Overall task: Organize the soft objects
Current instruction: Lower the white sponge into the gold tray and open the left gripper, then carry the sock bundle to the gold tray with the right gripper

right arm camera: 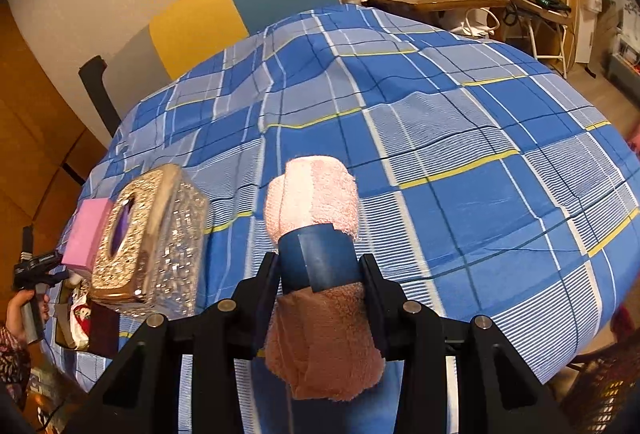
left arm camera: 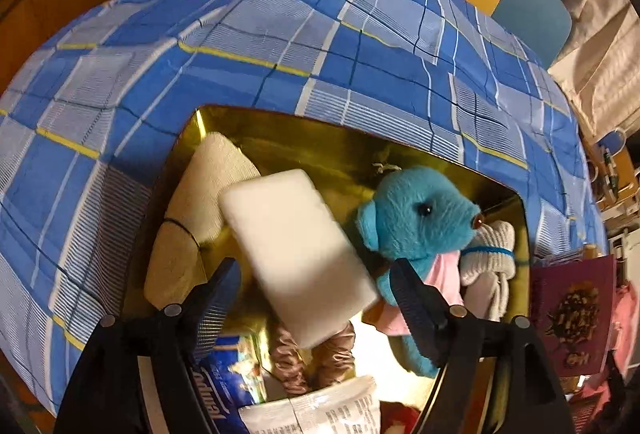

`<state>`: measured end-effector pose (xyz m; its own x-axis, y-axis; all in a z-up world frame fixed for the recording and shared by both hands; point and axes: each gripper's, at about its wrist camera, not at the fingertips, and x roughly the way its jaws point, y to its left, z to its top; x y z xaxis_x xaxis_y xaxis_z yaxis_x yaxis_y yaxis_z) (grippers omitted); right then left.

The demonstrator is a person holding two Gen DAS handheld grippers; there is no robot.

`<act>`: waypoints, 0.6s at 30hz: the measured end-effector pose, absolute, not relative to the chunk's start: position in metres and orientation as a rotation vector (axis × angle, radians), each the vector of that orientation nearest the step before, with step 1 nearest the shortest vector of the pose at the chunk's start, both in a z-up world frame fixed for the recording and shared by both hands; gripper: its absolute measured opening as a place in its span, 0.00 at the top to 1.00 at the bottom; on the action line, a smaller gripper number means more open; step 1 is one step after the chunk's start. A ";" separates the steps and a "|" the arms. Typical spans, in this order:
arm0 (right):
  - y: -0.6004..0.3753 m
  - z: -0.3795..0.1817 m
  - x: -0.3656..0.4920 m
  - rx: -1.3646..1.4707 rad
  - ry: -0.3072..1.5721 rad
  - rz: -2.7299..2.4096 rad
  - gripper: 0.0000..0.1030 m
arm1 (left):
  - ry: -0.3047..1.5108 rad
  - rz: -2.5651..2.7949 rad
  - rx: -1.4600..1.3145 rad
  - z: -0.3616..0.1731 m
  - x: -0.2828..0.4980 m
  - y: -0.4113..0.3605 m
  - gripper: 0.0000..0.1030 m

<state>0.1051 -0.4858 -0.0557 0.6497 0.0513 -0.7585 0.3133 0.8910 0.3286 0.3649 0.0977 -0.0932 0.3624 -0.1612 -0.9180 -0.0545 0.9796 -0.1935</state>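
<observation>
Your left tongs (left arm camera: 316, 282) were spread wide, with a blurred white foam sponge (left arm camera: 298, 254) between the fingers but apparently not touching either one, so they looked released. The sponge sat over a gold box (left arm camera: 280, 126) resting on the bench with its blue plaid cloth (left arm camera: 280, 34). Inside the box you had a blue plush bear (left arm camera: 416, 222) in a pink top on the right side, a white knitted bundle (left arm camera: 492, 254) tied with blue thread just beside it, and a beige rolled cloth (left arm camera: 200, 210) on the left. Near the bottom edge was a blue tissue pack reading "tempo" (left arm camera: 224, 386), a white packet (left arm camera: 320, 410) with print too small to read, and a brownish satin scrunchie (left arm camera: 316, 354). Beside the box on the right lay a maroon card (left arm camera: 572, 314) with a gold design; the writing on it was unreadable.

Your right tongs (right arm camera: 320, 270) were clenched on a rolled pink towel (right arm camera: 316, 194), gripping it at the dark blue band (right arm camera: 320, 258) wrapped around it, with the roll held above the plaid cloth. To the left stood a glittery gold tissue box (right arm camera: 148, 238), and just behind it a pink sponge block (right arm camera: 86, 234). Behind the bench sat a yellow and teal chair (right arm camera: 240, 6).
</observation>
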 end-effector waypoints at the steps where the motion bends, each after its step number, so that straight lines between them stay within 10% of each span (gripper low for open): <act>1: -0.482 -0.054 0.104 0.461 0.857 -0.150 0.60 | 1.190 -0.066 -0.200 -0.092 0.365 0.097 0.24; 18: -0.435 0.000 0.106 0.477 0.741 -0.067 0.60 | 0.849 -0.098 -0.393 -0.027 0.231 0.104 0.26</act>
